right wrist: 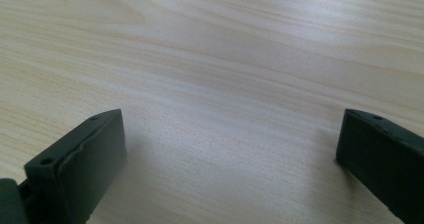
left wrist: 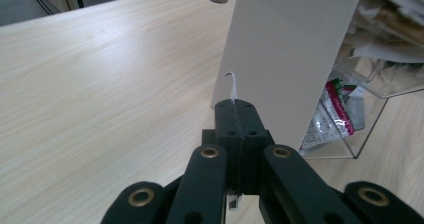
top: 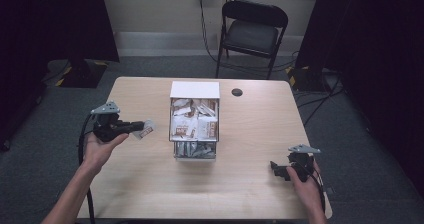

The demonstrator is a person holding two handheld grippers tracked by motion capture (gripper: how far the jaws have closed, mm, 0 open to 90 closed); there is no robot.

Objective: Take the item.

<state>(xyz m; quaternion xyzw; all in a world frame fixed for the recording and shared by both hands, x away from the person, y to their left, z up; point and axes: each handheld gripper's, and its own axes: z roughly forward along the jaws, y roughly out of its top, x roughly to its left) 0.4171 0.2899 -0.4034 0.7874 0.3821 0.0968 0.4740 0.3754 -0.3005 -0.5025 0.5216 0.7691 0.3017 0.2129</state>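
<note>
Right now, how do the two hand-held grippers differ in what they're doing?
The left hand-held gripper has its jaws shut on a small packet, while the right hand-held gripper has its jaws wide apart with nothing between them. The left one sits just left of the clear box; the right one is near the table's front right corner. Both are black.

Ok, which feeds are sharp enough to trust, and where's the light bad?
High view: dim and soft, room edges near black, table readable. Left gripper view: sharp, evenly lit, packet edge clear above the left hand-held gripper. Right gripper view: wood grain soft, jaws blurred, shadows beneath them.
</note>
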